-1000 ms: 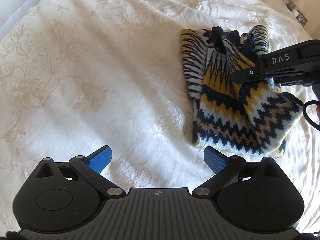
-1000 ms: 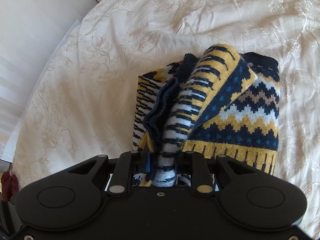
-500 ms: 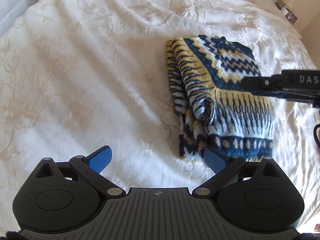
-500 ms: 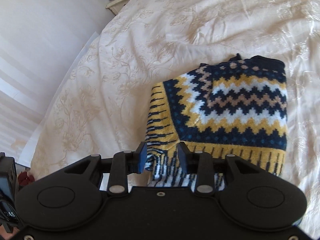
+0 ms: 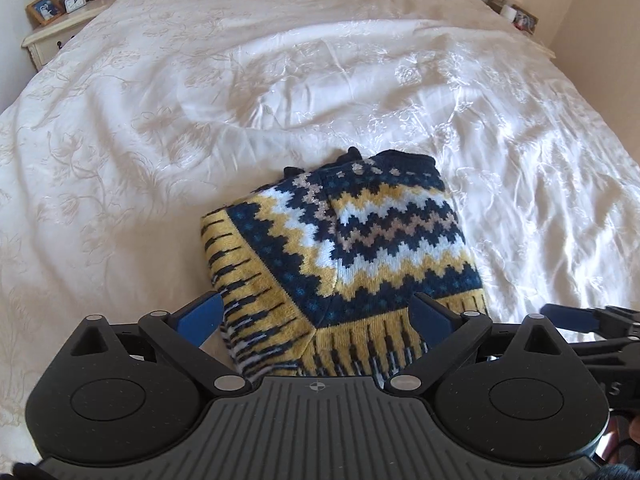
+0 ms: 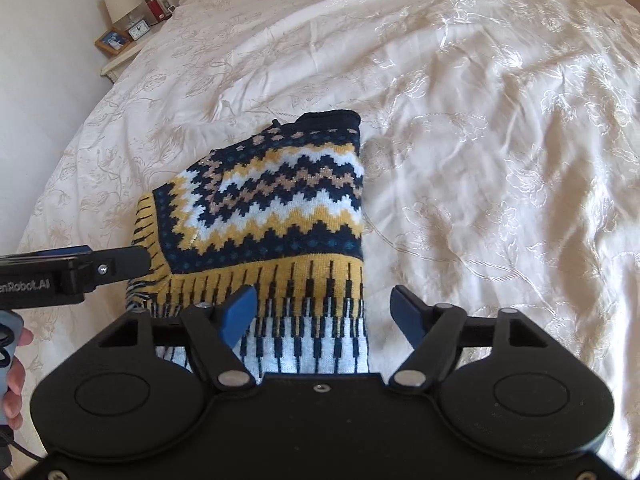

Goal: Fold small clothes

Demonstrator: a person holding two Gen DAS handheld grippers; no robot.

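Observation:
A knitted sweater (image 5: 360, 240) with navy, yellow and white zigzags lies folded on the white bedspread (image 5: 280, 80). My left gripper (image 5: 316, 312) hovers open over its near hem, blue pads on either side and off the wool. In the right wrist view the same sweater (image 6: 272, 208) sits left of centre. My right gripper (image 6: 324, 310) is over its striped near-right corner with jaws opening. Wool lies under the gap but the pads do not press it. Each gripper shows in the other's view: the right gripper (image 5: 568, 316) and the left gripper (image 6: 80, 258).
A nightstand (image 5: 60, 28) with a lamp, clock, picture frame and red bottle stands at the bed's far left. A second nightstand (image 5: 516, 16) is at the far right. The bed's left edge (image 6: 68, 152) drops away near the wall. A hand (image 6: 12, 364) holds the left gripper.
My right gripper let go of the sweater's fold and its jaws spread wide. The sweater now lies flat and folded. My left gripper slid over to the sweater's near hem.

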